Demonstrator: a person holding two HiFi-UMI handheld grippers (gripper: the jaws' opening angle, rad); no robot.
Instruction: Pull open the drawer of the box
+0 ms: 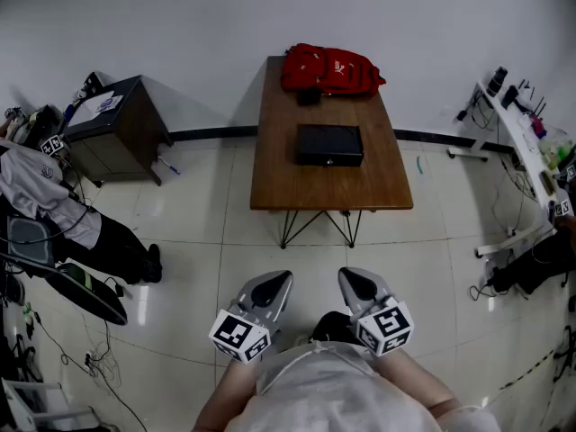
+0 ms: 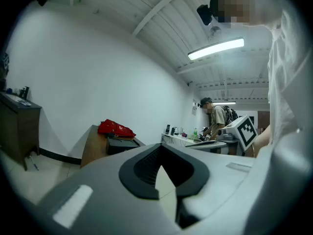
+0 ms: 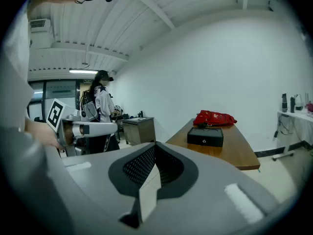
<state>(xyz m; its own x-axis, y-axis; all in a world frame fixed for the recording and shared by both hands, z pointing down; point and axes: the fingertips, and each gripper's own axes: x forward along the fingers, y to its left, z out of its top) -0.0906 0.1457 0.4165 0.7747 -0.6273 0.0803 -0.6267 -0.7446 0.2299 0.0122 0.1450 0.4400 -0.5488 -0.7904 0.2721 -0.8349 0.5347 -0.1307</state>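
A black box (image 1: 329,145) lies flat on the middle of a brown wooden table (image 1: 279,174), its front face toward me; I make out no drawer pulled out. It also shows as a small black box (image 2: 121,143) in the left gripper view and as the black box (image 3: 205,136) in the right gripper view. My left gripper (image 1: 273,283) and right gripper (image 1: 355,283) hang side by side near my body, well short of the table, over the tiled floor. Both have their jaws together with nothing held, as seen on the left gripper (image 2: 161,155) and the right gripper (image 3: 155,153).
A red backpack (image 1: 331,68) lies at the table's far end against the wall. A dark cabinet (image 1: 112,129) stands at the left, a white bench (image 1: 526,142) with small items at the right. A seated person (image 1: 54,205) and cables (image 1: 81,349) are at the left.
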